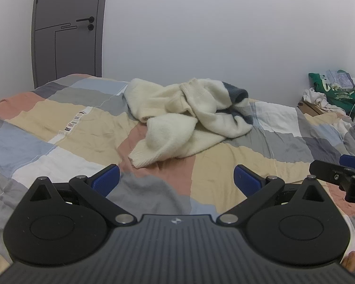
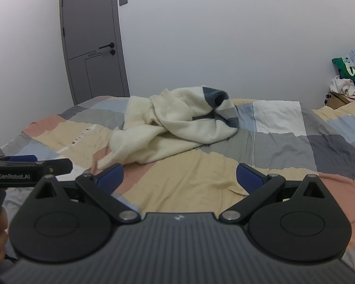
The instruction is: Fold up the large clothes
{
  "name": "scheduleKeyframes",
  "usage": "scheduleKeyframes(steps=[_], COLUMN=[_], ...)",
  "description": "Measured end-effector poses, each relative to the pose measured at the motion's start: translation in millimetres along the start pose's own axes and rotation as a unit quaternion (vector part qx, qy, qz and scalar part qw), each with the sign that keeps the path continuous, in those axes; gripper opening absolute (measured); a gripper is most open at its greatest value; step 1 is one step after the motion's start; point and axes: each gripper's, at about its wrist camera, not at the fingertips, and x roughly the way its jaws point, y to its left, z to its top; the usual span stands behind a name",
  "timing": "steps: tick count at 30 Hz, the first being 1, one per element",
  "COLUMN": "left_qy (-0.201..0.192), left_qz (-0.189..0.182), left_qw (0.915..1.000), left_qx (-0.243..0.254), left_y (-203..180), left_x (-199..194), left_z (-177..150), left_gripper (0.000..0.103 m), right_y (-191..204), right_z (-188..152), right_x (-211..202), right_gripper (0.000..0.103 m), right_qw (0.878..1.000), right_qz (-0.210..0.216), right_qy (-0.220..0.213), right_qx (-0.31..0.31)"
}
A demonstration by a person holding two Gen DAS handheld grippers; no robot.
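A cream knit sweater [image 1: 187,116] with a dark blue-grey striped part lies crumpled on the patchwork bed cover [image 1: 59,127]; it also shows in the right wrist view [image 2: 175,127]. My left gripper [image 1: 176,179] is open and empty, a short way in front of the sweater's near hem. My right gripper [image 2: 179,178] is open and empty, near the sweater's near left corner. The right gripper also shows at the right edge of the left wrist view [image 1: 338,175]. The left gripper shows at the left edge of the right wrist view [image 2: 30,166].
A grey door [image 1: 66,28] stands in the white wall behind the bed's far left. At the far right, a cardboard box [image 1: 312,106] holds a green bag [image 1: 333,90] and white cloths. The bed cover [image 2: 272,142] is wrinkled.
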Motion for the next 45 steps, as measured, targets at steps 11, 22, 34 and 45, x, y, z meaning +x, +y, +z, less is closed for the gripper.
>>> scheduleKeyframes(steps=[11, 22, 34, 45], left_qy=[0.0, -0.001, 0.0, 0.001], left_qz=[0.001, 0.0, -0.002, -0.004], left_qw=[1.0, 1.0, 1.0, 1.0], left_qx=[0.0, 0.0, 0.002, 0.002], left_y=[-0.2, -0.3, -2.7, -3.7], left_x=[-0.1, -0.2, 0.0, 0.0], left_z=[-0.1, -0.8, -3.0, -4.1], left_gripper=[0.103, 0.103, 0.103, 0.103], right_y=[-0.5, 0.4, 1.0, -0.3], right_z=[-1.7, -1.2, -1.1, -0.2], right_x=[-0.1, 1.5, 2.5, 2.9], right_gripper=[0.103, 0.103, 0.103, 0.103], right_qw=[1.0, 1.0, 1.0, 1.0], right_qz=[-0.001, -0.004, -0.013, -0.017], right_qy=[0.002, 0.009, 0.009, 0.009], right_qx=[-0.001, -0.005, -0.005, -0.006])
